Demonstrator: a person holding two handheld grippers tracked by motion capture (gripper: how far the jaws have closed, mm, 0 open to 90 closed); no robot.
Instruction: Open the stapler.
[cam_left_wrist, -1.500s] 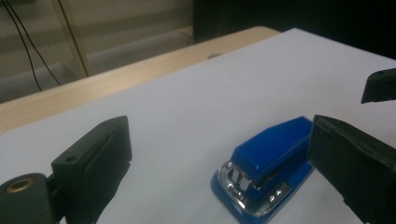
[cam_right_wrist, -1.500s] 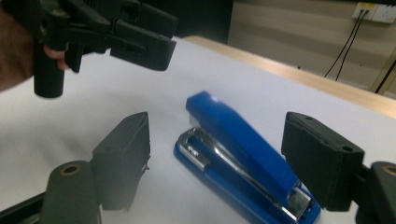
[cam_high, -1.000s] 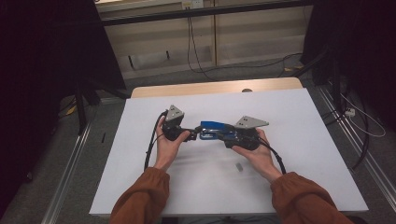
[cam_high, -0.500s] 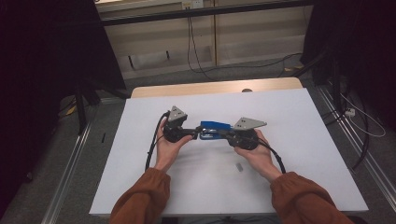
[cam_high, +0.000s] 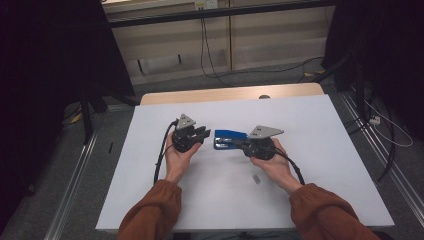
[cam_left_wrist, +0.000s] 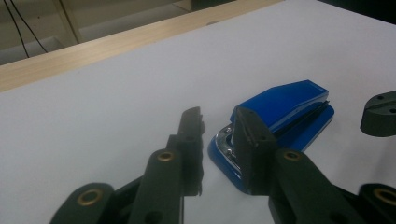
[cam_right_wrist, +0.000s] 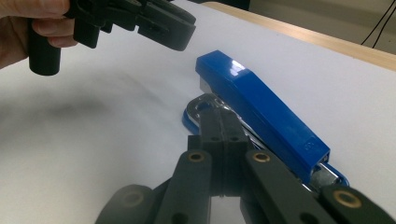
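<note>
A blue stapler (cam_high: 229, 138) lies mid-table, its blue top (cam_right_wrist: 261, 109) raised a little off the chrome base (cam_right_wrist: 198, 108). My right gripper (cam_high: 241, 144) comes at it from the right with jaws pressed together. The shut jaws (cam_right_wrist: 217, 119) rest on the chrome base, and I cannot tell whether they pinch it. My left gripper (cam_high: 203, 133) is held just left of the stapler (cam_left_wrist: 285, 109). Its jaws have just been closing, but a narrow gap (cam_left_wrist: 217, 119) remains with nothing in it. The right gripper view shows the left gripper (cam_right_wrist: 161, 23) hovering above the stapler's front end.
A white sheet (cam_high: 320, 125) covers the table, with a wooden strip (cam_high: 230, 93) along the far edge. A small pale bit (cam_high: 256, 179) lies near the right hand. Cables trail from both grippers, and dark stands flank the table.
The left gripper's jaws have drawn much closer together and now stand a little off the stapler's left end. Both hands have stayed about where they were.
</note>
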